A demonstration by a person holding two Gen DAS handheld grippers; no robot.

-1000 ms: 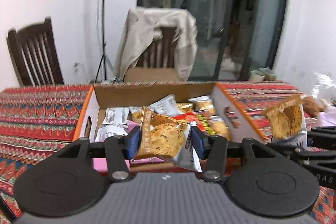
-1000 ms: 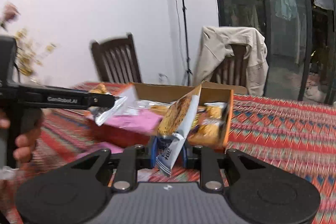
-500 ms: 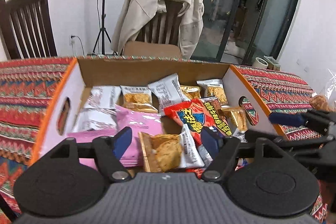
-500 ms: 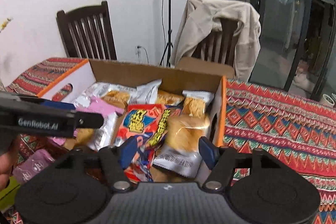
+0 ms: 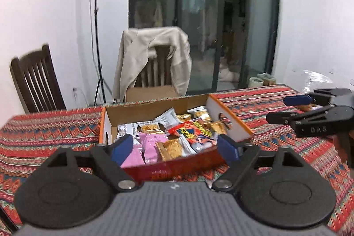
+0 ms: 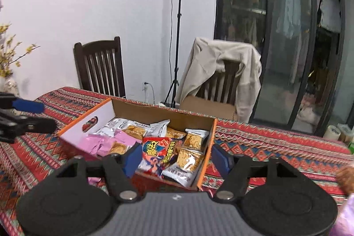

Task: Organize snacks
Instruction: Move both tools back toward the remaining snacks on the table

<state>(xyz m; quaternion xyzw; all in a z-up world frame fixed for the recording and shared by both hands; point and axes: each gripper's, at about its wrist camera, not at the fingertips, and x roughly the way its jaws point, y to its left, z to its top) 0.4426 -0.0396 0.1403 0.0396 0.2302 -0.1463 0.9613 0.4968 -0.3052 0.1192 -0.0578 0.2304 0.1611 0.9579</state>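
Both the left gripper (image 5: pixel 174 148) and right gripper (image 6: pixel 176 158) are opening, empty, above the cardboard box (image 5: pixel 230 123) holding the snack packets (image 5: pixel 172 147); next, probably fetching another loose packet from the bench (image 6: pixel 276 143).

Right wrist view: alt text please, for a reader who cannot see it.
An open cardboard box packed with snack packets sits on a patterned tablecloth. The right claw hangs over its near edge, jaws opening and empty; the left claw shows at left.
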